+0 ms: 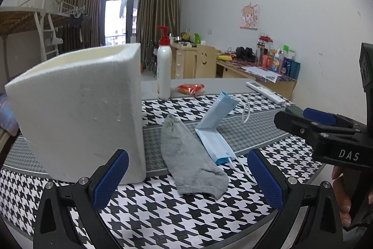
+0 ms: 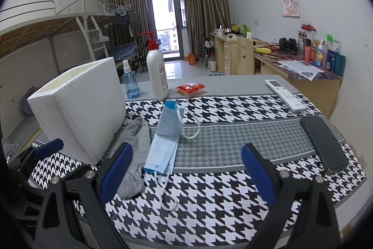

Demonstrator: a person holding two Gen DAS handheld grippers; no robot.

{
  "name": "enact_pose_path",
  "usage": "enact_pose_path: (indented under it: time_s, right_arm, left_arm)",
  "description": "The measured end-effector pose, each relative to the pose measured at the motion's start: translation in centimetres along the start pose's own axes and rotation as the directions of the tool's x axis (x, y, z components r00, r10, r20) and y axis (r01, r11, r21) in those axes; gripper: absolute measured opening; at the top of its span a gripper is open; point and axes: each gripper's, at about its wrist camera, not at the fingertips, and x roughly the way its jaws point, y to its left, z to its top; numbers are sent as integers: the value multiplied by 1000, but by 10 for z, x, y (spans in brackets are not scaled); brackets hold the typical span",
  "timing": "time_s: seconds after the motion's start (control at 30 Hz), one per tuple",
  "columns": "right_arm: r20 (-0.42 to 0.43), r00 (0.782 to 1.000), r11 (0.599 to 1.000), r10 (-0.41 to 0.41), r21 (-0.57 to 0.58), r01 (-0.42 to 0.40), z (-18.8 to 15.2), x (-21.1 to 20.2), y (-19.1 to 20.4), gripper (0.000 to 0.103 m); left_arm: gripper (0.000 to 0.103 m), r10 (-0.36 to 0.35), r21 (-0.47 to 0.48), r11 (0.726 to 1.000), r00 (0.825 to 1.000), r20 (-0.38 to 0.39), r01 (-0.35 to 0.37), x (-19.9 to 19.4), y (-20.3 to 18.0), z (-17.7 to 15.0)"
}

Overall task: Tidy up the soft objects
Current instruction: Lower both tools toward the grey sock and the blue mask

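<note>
Foam box (image 1: 77, 113): white, open-topped, recorded at the left of the left wrist frame on a houndstooth cloth (image 1: 186, 209) covering the desk. It was judged to be the intended receptacle for the soft items. Its inside could not be seen from either view, so its contents could not be told.

Left gripper (image 1: 186, 181): recorded at the bottom of the left wrist frame, jaws spread wide, nothing held. It was pointed at the gap between box and sock, a placing judged to suit a first pick.

Grey sock (image 1: 191, 160): laid flat at the frame's centre, just beside the box's right-hand corner, outside it.

Blue face mask (image 1: 216, 127): recorded right of the sock, its near edge touching or slightly overlapping the sock. It was folded, with one half flat and the other propped upright. White ear loops were seen trailing off both ends.

Right gripper (image 2: 186, 174): recorded at the bottom of the right wrist frame, jaws likewise spread wide and empty, with the mask lying ahead of its left finger.

Background entries, left to right in the right wrist view: spray bottle (image 2: 131, 83), pump bottle (image 2: 157, 71), red packet (image 2: 190, 88), remote control (image 2: 285, 95), dark phone (image 2: 324, 144). None was judged soft; all were taken as not part of the sorting.
</note>
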Motion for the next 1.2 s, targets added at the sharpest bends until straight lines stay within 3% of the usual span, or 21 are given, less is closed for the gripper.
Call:
enact_pose_path:
  time_s: [0.53, 0.7, 1.2]
  right_arm:
    - [-86, 996, 1000, 11, 16, -10, -4, 25, -12, 96]
    - [-110, 994, 1000, 18, 27, -16, -4, 32, -17, 96]
    - [-170, 981, 996, 90, 2, -91, -6, 52, -14, 96]
  left_arm:
    - [102, -34, -9, 999, 992, -119, 33, 35, -5, -5]
    - [102, -13, -3, 1000, 989, -144, 13, 43, -4, -7]
    - [87, 68, -8, 997, 971, -230, -72, 65, -5, -4]
